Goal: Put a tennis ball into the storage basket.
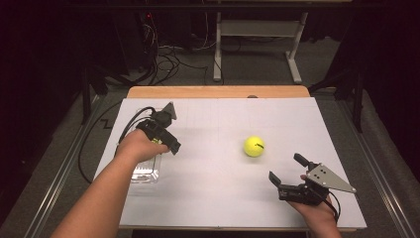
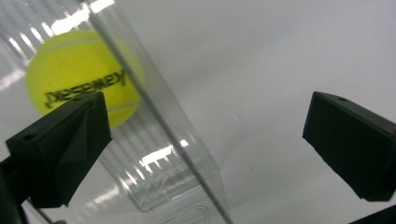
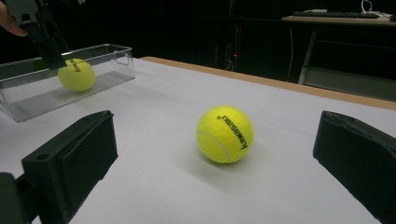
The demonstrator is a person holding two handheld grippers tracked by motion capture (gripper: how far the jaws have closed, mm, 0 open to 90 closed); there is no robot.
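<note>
Both forearms enter from the near edge of a white sheet covering the wooden desk (image 1: 218, 92). Right gripper (image 1: 287, 171) rests near the front right corner, fingers spread wide, facing a loose tennis ball (image 1: 253, 146) lying apart from it mid-sheet. Left gripper (image 1: 166, 141) hovers with fingers apart over a clear plastic box (image 1: 146, 173) holding another tennis ball (image 2: 81, 77). Beyond lies dark grey floor with tangled cables (image 1: 163, 57) and a white table frame (image 1: 257, 39).

**Hidden and cut off**

In the high view, clear ribbed plastic box (image 1: 146, 173) mostly covered by the left hand (image 1: 138, 147); contents unreadable there. In the left gripper view, yellow tennis ball inside the box (image 2: 79, 74) partly masked by one black jaw, lettering blurred. Box cut by frame edges.
</note>
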